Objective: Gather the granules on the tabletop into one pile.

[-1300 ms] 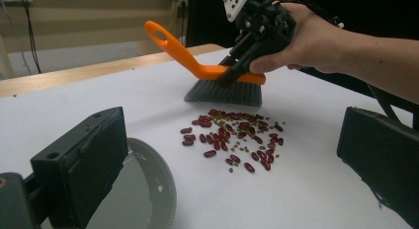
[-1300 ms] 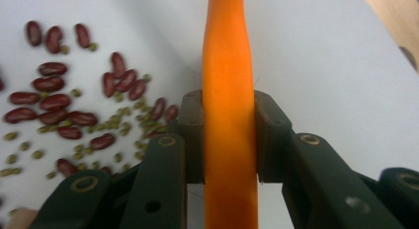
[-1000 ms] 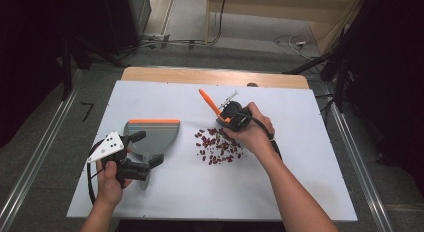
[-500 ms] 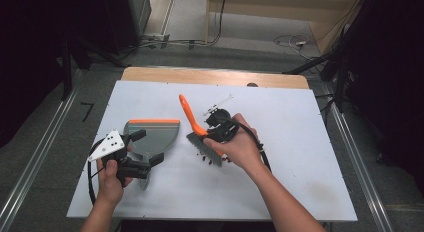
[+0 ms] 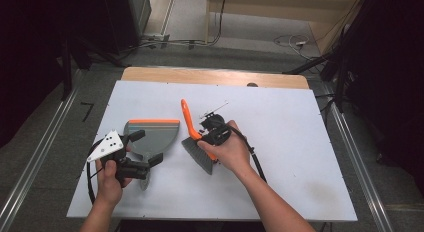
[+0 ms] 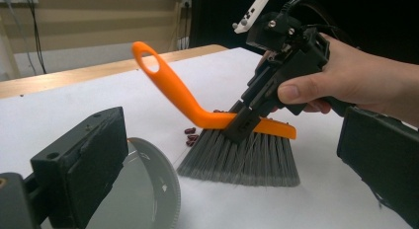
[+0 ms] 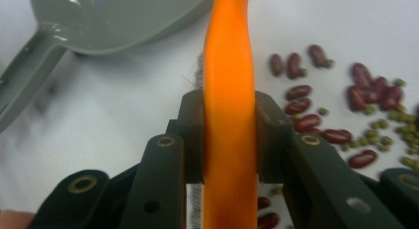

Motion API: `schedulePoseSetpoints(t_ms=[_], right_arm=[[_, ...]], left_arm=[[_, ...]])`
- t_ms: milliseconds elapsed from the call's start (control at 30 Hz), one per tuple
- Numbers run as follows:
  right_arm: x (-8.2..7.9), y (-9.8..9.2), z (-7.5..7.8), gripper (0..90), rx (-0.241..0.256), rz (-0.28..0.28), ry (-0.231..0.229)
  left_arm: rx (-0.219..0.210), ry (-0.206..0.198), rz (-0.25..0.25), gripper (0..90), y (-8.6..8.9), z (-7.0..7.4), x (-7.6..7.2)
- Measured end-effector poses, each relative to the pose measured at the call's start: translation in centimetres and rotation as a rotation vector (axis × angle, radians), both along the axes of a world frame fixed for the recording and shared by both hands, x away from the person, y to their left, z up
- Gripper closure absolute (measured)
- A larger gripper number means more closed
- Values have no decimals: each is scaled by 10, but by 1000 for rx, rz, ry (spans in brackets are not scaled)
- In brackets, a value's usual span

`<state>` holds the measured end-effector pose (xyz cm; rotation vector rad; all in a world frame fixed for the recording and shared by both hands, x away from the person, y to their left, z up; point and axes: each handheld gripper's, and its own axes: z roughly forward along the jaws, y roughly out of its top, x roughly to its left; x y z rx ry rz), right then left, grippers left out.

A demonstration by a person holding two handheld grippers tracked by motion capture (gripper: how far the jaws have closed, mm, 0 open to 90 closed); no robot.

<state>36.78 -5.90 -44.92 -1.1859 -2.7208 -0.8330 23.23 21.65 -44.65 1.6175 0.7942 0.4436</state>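
Red beans [image 7: 316, 121] and small green ones lie scattered on the white table [image 5: 280, 122], just beside the grey bristles of an orange-backed brush [image 6: 237, 140], on the side away from the dustpan. The right gripper [image 5: 209, 133] has its jaws closed tight on the brush's orange back, the handle rising up between them in the right gripper view. The grey dustpan [image 5: 152, 137] sits flat just to the left of the brush, its orange-edged far rim away from the person, and the left gripper [image 5: 134, 161] is closed on its handle, though the contact itself is partly hidden.

To sweep well, I judge that the bristle tips should stay pressed on the table behind the beans, so none slip under. The open lip of the dustpan should face the pile and lie flush on the surface; a raised lip would let the small green beans roll beneath it. A short, slow stroke suits round beans, which scatter easily. The left hand [image 5: 111, 184] should brace the pan against the push.
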Motion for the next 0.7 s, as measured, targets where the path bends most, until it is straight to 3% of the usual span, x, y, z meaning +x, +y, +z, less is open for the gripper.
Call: schedulePoseSetpoints(t_ms=[467,700], right_arm=[[21,-47,-3,681,7,-131,-10],[26,-66,-3,679,16,-169,-11]], left_arm=[[11,6,-1,0,-2,-1,0],[8,7,-2,0,-3,-1,0]])
